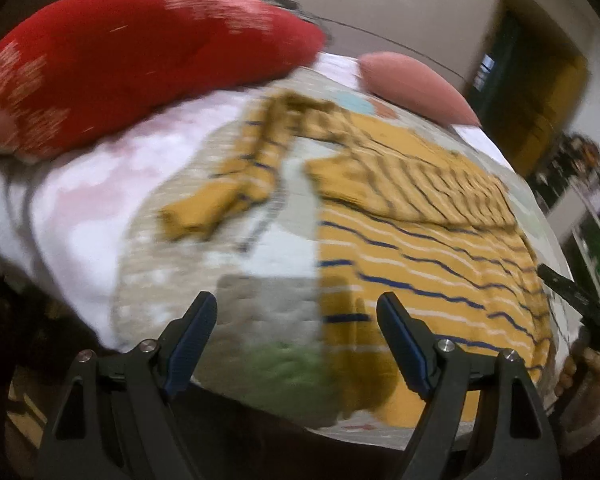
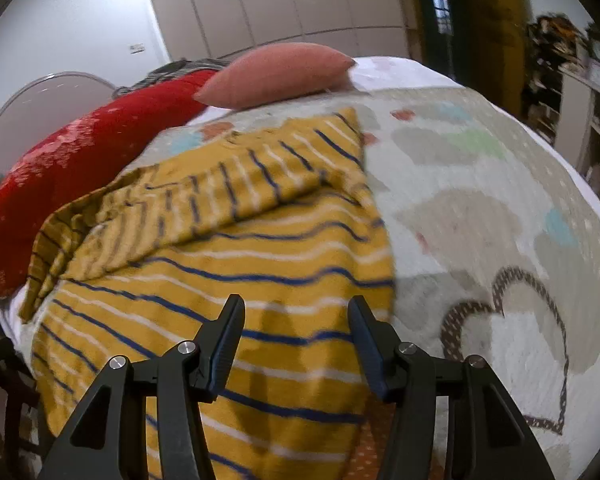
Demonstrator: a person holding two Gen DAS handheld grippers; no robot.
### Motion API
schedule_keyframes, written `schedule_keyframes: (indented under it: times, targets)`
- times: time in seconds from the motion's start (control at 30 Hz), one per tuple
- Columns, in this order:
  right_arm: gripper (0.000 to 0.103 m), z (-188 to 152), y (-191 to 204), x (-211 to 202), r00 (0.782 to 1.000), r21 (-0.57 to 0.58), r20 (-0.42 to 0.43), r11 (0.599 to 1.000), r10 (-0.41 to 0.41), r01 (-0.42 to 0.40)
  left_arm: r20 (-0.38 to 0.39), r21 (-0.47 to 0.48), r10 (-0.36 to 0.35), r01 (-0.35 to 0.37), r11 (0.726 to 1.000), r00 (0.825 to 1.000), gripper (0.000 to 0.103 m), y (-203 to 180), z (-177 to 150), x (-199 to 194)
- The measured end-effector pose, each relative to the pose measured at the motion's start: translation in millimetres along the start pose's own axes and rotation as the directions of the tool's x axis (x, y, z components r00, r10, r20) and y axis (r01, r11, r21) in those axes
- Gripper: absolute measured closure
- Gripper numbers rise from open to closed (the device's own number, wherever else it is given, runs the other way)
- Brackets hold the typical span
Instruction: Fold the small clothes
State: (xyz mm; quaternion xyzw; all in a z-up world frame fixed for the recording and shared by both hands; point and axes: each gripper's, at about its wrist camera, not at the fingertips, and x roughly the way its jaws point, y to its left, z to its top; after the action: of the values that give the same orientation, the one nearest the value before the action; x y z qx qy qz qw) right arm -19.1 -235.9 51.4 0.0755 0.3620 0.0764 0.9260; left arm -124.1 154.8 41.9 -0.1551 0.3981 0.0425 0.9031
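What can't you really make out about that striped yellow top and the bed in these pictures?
- Striped top, right wrist view: near hem hidden behind the right gripper's fingers.
- Sleeve, left wrist view: motion blur smears its folds.
- Quilt lettering, left wrist view: blurred, unreadable.
- Shelf contents, right wrist view: too small.

We are seeing the striped shirt (image 2: 236,280) blurring with motion, its near hem running under the right gripper (image 2: 296,344) and off the bottom edge. The red pillow (image 1: 140,56) is blurring too, its pale pattern unreadable. The cluttered shelves (image 2: 572,64) are sitting too small and smeared for us to identify anything.
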Motion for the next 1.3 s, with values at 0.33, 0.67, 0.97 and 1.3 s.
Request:
schedule_keyframes:
  times: [0.33, 0.67, 0.97, 1.3]
  targets:
    - [0.041, 36, 142, 19, 0.954, -0.18, -0.09, 0.937, 0.288, -0.3, 0.037, -0.218, 0.077, -0.067, 0.974, 0.996, 0.022, 107, -25, -22]
    - [0.038, 10, 320, 78, 0.827, -0.271, -0.3, 0.788, 0.476, -0.552, 0.047, -0.302, 0.061, -0.044, 0.952, 0.997, 0.021, 154, -49, -27]
    - [0.096, -15, 392, 135, 0.835, -0.312, -0.414, 0.806, 0.362, -0.504, 0.031, -0.323, 0.044, -0.032, 0.946, 0.999, 0.021, 162, -54, -21]
    - [0.097, 76, 269, 47, 0.811, -0.072, -0.149, 0.812, 0.566, -0.58, 0.071, -0.257, 0.032, -0.012, 0.966, 0.997, 0.021, 135, -35, -34]
